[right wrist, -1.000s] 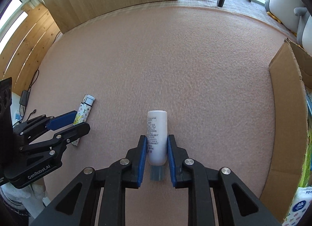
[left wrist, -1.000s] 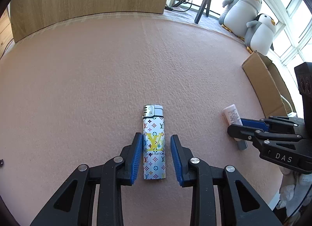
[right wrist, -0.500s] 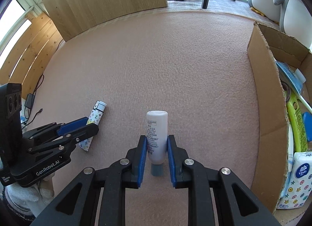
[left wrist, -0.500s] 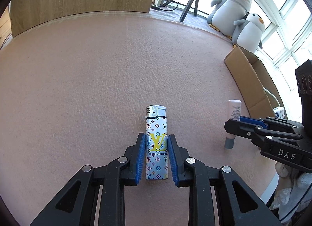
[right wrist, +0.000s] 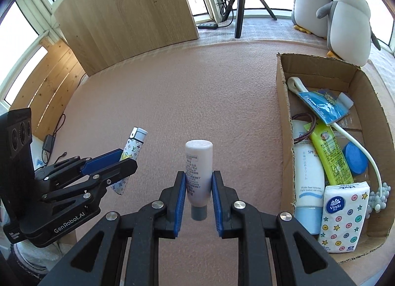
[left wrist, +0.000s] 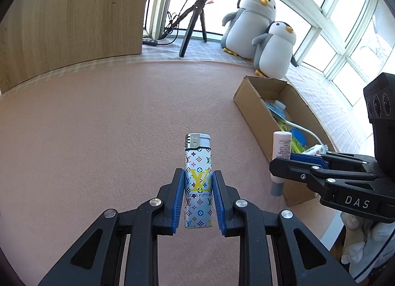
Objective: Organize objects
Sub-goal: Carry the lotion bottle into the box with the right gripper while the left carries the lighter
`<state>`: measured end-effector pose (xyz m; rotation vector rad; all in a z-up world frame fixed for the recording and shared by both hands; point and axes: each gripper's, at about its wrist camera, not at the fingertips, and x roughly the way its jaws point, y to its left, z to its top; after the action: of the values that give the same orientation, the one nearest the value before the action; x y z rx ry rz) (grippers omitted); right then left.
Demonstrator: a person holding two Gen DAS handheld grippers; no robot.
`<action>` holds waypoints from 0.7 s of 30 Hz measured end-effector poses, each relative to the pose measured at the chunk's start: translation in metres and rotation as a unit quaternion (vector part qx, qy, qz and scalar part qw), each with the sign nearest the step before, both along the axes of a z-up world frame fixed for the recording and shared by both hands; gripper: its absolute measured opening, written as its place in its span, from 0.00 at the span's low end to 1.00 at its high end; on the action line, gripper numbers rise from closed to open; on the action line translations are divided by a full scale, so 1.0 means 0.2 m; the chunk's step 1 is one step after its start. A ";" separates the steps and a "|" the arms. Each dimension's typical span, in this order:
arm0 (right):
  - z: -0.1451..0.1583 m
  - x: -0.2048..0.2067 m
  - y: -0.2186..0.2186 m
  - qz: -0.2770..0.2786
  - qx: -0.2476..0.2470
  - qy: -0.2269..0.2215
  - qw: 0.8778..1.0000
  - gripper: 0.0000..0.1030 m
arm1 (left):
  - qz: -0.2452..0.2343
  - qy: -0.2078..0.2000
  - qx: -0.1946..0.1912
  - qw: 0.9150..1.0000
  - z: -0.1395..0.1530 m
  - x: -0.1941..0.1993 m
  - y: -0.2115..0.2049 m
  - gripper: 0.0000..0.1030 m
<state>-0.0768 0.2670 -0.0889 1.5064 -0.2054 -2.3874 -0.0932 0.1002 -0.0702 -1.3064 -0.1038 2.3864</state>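
Pink felt mat [left wrist: 98, 137]: bare; I see nothing left lying on it.
Left gripper [left wrist: 198, 197]: I have it clenched on the lighter [left wrist: 198, 182], aloft.
Right gripper [right wrist: 198, 195]: clamped on my white bottle [right wrist: 198, 170], cap down.
Cardboard box [right wrist: 284, 123]: already holds several items; these two remain, I judge.
Writing: "LOUIS VUITTON" on lighter; "Vinda" tissue pack [right wrist: 343, 214]; "SPF" on a tube [right wrist: 307, 170].

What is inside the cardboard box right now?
The box holds a sunscreen tube, a green tube, a tissue pack, a blue lid, a blue packet and a white massager. Whatever lies beneath them is covered.
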 end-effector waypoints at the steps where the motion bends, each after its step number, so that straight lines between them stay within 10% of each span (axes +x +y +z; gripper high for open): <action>1: 0.02 0.00 0.03 -0.003 -0.001 0.005 1.000 0.18 | -0.005 0.004 0.002 1.000 0.02 0.00 0.03 0.24; 21: 0.17 0.01 0.65 -0.102 0.018 0.045 0.994 0.18 | -0.084 0.018 0.028 0.996 0.09 -0.19 0.73 0.24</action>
<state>-0.0750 0.3973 -0.0542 1.4521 -0.3127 -2.6250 -0.1307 0.2464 -0.0532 -1.1955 -0.0482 2.2470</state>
